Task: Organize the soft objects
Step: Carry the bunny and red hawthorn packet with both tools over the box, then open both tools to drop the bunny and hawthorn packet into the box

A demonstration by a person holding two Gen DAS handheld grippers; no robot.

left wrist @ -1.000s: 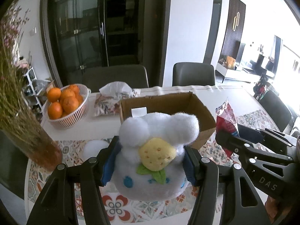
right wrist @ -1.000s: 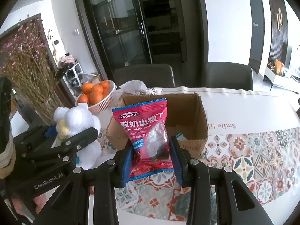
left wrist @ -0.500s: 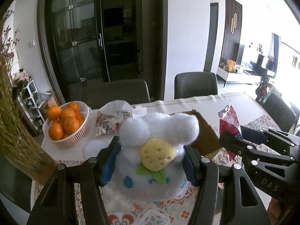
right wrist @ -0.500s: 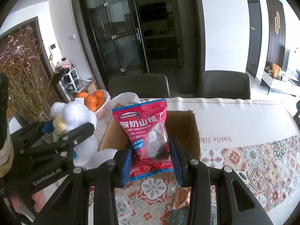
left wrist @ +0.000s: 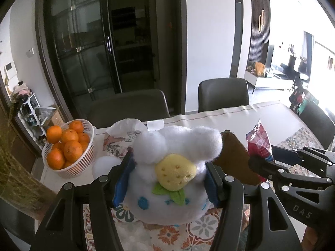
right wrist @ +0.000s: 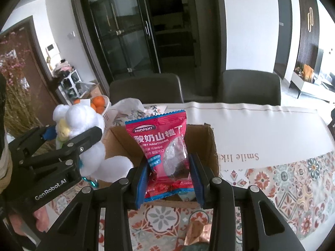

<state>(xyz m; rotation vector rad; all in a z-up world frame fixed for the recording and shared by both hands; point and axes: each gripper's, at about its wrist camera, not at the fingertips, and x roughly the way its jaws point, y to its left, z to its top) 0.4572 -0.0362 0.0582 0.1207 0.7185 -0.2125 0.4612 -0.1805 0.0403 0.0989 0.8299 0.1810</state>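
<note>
My left gripper (left wrist: 167,179) is shut on a white plush toy (left wrist: 173,167) with a yellow strawberry on its front, held above the table. It also shows in the right wrist view (right wrist: 83,129) at the left. My right gripper (right wrist: 169,179) is shut on a red snack bag (right wrist: 165,152) held upright over the near wall of an open cardboard box (right wrist: 211,144). In the left wrist view the snack bag (left wrist: 259,144) and box corner (left wrist: 234,156) lie to the right of the plush.
A white basket of oranges (left wrist: 67,148) stands at the left. A floral tissue pack (left wrist: 125,131) lies behind the plush. Dried flowers (right wrist: 14,96) stand far left. Two dark chairs (left wrist: 224,94) sit behind the table (right wrist: 261,129). A patterned tablecloth (right wrist: 293,179) covers the near side.
Both grippers have risen with their loads and tilted up, so the box and table sit lower in view. The snack bag has moved over the box's near wall.
</note>
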